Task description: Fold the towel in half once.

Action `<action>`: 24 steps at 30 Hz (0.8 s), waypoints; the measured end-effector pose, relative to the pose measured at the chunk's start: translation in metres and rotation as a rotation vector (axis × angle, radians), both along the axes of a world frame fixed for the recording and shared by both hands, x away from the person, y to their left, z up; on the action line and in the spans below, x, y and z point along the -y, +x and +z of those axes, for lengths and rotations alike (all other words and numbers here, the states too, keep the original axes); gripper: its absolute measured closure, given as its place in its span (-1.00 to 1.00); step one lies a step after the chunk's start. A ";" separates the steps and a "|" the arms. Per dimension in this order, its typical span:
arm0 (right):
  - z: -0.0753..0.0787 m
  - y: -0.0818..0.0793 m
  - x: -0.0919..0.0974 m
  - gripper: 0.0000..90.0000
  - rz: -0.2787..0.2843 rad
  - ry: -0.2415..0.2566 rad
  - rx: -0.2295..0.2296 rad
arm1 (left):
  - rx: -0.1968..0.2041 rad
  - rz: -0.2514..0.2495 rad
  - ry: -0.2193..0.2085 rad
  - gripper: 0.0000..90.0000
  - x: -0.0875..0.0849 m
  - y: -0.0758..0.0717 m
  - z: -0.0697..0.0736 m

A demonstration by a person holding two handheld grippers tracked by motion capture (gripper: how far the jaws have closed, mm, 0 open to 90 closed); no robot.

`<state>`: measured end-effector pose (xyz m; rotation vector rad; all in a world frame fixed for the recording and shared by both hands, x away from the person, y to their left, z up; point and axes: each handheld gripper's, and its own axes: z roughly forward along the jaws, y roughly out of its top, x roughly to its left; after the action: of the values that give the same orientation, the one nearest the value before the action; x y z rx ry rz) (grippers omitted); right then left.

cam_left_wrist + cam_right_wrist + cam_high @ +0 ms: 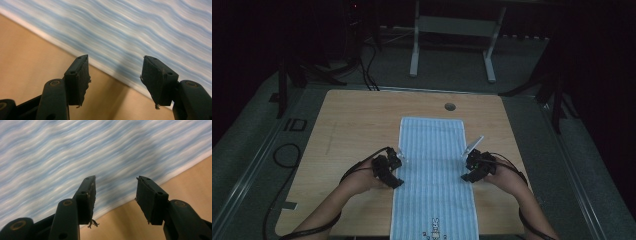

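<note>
Both claws stand half open with nothing between them: the left claw [401, 159] over the towel's [434, 170] left edge, the right claw [466, 156] over its right edge. The towel's long axis runs down the frame's middle on the desk [357, 120], between the two hands.

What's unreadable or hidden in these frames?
- Towel near end: cut off by the high view's bottom edge.
- Dark print on it: too small to read.
- Towel weave in both gripper views: motion-blurred.
- Room beyond the table: too dark.
</note>
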<state>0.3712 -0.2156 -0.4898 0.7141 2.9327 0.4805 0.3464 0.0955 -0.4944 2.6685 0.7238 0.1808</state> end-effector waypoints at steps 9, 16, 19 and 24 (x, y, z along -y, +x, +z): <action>0.000 0.050 -0.005 0.10 0.026 -0.005 0.004 | 0.013 0.050 0.020 -0.13 0.002 0.057 0.001; -0.008 0.077 -0.007 0.14 0.036 -0.010 -0.002 | 0.003 0.068 0.056 -0.19 0.014 0.081 -0.010; -0.014 0.086 -0.007 0.16 0.021 -0.024 -0.001 | 0.006 0.070 0.080 -0.19 0.017 0.089 -0.015; -0.025 0.096 -0.009 0.26 0.013 -0.083 -0.016 | 0.005 0.070 0.086 -0.19 0.018 0.094 -0.021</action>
<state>0.4670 -0.2069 -0.5148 0.6920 2.9545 0.3531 0.4406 0.0772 -0.5155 2.7247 0.8256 0.2427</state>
